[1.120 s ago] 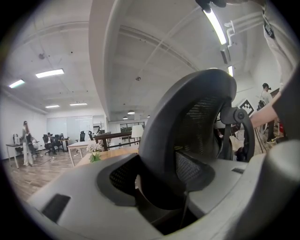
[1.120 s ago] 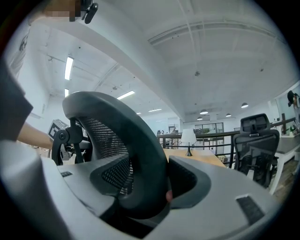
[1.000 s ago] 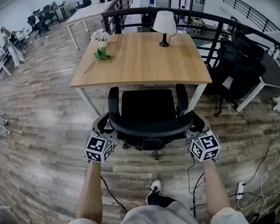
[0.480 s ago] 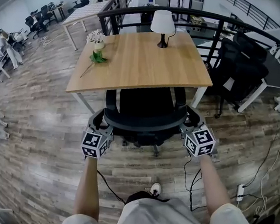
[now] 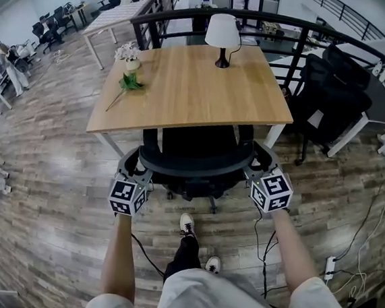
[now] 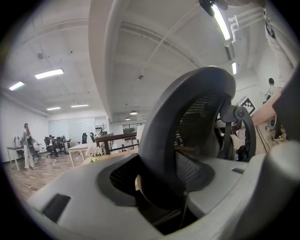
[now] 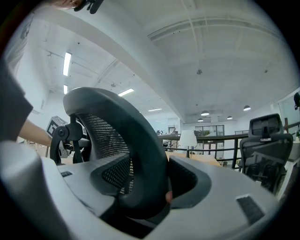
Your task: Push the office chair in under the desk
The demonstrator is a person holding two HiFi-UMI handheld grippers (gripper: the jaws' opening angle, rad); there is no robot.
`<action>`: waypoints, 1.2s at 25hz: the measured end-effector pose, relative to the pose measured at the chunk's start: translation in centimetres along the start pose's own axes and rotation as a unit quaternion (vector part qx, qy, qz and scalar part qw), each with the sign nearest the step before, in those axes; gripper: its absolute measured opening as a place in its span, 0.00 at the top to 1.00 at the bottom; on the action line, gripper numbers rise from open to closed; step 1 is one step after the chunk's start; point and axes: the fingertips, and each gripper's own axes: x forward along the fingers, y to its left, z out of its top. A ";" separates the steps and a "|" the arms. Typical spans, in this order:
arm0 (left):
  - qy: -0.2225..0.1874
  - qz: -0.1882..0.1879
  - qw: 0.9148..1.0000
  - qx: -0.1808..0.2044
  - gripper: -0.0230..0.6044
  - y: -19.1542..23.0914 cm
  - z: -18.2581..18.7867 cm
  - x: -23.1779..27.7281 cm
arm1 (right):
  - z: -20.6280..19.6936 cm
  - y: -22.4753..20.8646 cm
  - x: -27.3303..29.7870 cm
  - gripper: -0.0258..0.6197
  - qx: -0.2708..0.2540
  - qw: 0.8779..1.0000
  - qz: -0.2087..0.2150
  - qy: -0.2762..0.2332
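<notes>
Office chair (image 5: 192,162) stands mostly under the desk (image 5: 192,82).

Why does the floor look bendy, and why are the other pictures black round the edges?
Head view: the wide lens bends the floor planks. Left and right gripper views: the fisheye lens leaves black corners, the close chair back looks huge and soft, and the ceiling light glares white.

One wooden desk (image 5: 199,89), with one office chair (image 5: 192,158) at it. On top, one lamp (image 5: 224,32) and one vase of flowers (image 5: 129,59). Two grippers: left gripper (image 5: 135,171), right gripper (image 5: 256,166). Two shoes (image 5: 186,224) below.
</notes>
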 end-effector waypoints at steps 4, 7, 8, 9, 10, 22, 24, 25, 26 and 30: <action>-0.001 -0.001 1.000 0.003 0.53 1.2 0.0 2.3 | 0.0 -1.3 2.1 0.54 -0.001 1.000 -0.003 0.000; -0.003 -0.004 1.000 0.004 0.53 2.4 0.1 3.9 | 0.2 -2.1 3.7 0.54 0.003 1.000 -0.002 0.003; -0.003 -0.004 1.000 0.005 0.53 2.8 0.1 4.4 | 0.4 -2.4 4.3 0.55 0.006 1.000 0.000 0.005; -0.004 -0.004 1.000 0.005 0.53 3.3 0.2 5.0 | 0.5 -2.7 5.0 0.55 0.009 1.000 0.002 0.007; -0.004 -0.003 1.000 0.005 0.53 3.8 0.2 5.6 | 0.5 -2.9 5.8 0.55 0.011 1.000 0.003 0.008; -0.006 -0.009 1.000 0.010 0.53 8.4 0.7 12.4 | 1.5 -6.5 12.6 0.55 0.013 1.000 -0.006 0.010; -0.005 -0.009 1.000 0.011 0.53 9.2 0.8 13.4 | 1.7 -7.1 13.8 0.55 0.013 1.000 -0.007 0.010; -0.005 -0.009 1.000 0.011 0.53 9.5 0.8 13.8 | 1.8 -7.2 14.2 0.55 0.013 1.000 -0.008 0.010; -0.005 -0.010 1.000 0.011 0.53 9.7 0.8 14.1 | 1.8 -7.3 14.6 0.55 0.013 1.000 -0.008 0.010; -0.006 -0.012 1.000 0.011 0.53 10.7 0.6 15.5 | 1.8 -8.0 16.0 0.55 0.015 1.000 -0.010 0.012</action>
